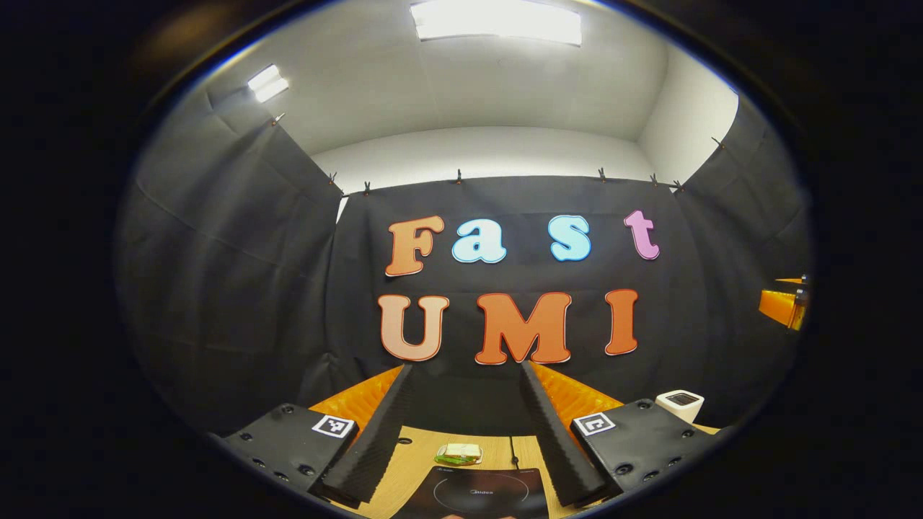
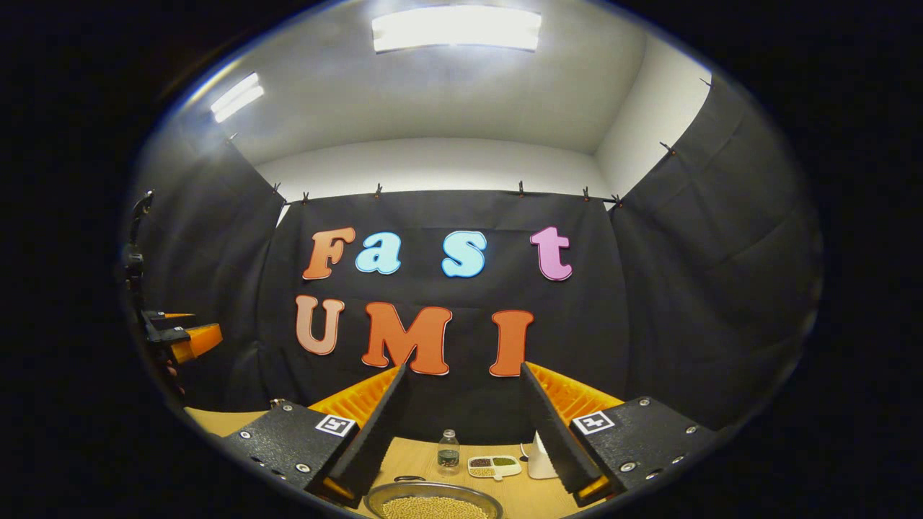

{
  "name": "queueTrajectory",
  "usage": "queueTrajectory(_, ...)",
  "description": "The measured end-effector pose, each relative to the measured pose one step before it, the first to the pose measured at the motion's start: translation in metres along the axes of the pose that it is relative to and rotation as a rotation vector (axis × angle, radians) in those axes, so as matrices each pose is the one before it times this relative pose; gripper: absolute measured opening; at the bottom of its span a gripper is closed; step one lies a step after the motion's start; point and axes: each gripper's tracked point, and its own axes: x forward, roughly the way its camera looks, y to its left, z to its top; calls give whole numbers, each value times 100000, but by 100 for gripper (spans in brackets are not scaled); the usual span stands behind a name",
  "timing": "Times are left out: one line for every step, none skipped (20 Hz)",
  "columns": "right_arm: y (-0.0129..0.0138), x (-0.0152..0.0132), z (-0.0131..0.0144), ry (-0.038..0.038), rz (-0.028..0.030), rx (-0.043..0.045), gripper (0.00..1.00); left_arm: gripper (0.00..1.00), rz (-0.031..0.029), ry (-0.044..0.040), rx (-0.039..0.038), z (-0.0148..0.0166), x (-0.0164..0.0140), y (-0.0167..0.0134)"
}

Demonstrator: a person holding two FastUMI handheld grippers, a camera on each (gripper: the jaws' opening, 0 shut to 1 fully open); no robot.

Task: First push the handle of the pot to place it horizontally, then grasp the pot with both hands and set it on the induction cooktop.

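In the left gripper view the black induction cooktop [image 1: 476, 494] lies flat on the wooden table [image 1: 414, 461], low between my left gripper's fingers. My left gripper [image 1: 466, 367] is open, raised above the table and holding nothing. In the right gripper view the metal pot [image 2: 433, 504] sits at the bottom edge, filled with small yellowish beans. A thin dark loop [image 2: 409, 478] shows at its far rim. My right gripper [image 2: 463, 369] is open and empty, above and just short of the pot. Each gripper also appears at the edge of the other's view, the right gripper [image 1: 782, 306] and the left gripper [image 2: 180, 339].
A small green and white packet [image 1: 458, 453] lies just behind the cooktop, and a white box [image 1: 680, 404] stands at the right. Behind the pot are a small clear bottle [image 2: 448, 450], a white divided dish [image 2: 494, 466] and a white object [image 2: 537, 458]. Black cloth walls close the booth.
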Motion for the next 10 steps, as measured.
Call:
queueTrajectory(-114,-43,-398,778,-302,-152,94,97,-82,91,-10,-60,66,14)
queueTrajectory(-175,-14,-411,814,-479,-58,94,97,107,90,26,21,-87,35)
queueTrajectory(-68,-66,-670,1300,-327,-107,94,97,-7,123,92,-147,-18,-42)
queueTrajectory(-87,0,-767,1766,-191,1,94,97,77,117,82,-72,17,9)
queueTrajectory(29,-77,-837,2168,275,74,94,97,22,237,51,-105,90,-43)
queueTrajectory(57,-81,-908,2426,485,221,93,97,-32,221,-133,-177,3,-47)
queueTrajectory(35,-54,-934,2481,485,447,92,97,-117,303,-182,-110,15,18)
queueTrajectory(-6,-60,-966,2345,687,555,90,97,-363,396,-26,-165,-6,-114)
queueTrajectory(-47,-63,-816,1786,356,1235,89,97,-774,585,103,-243,112,-208)
queueTrajectory(-19,34,-905,1823,588,1347,85,97,-1077,915,103,-275,29,-301)
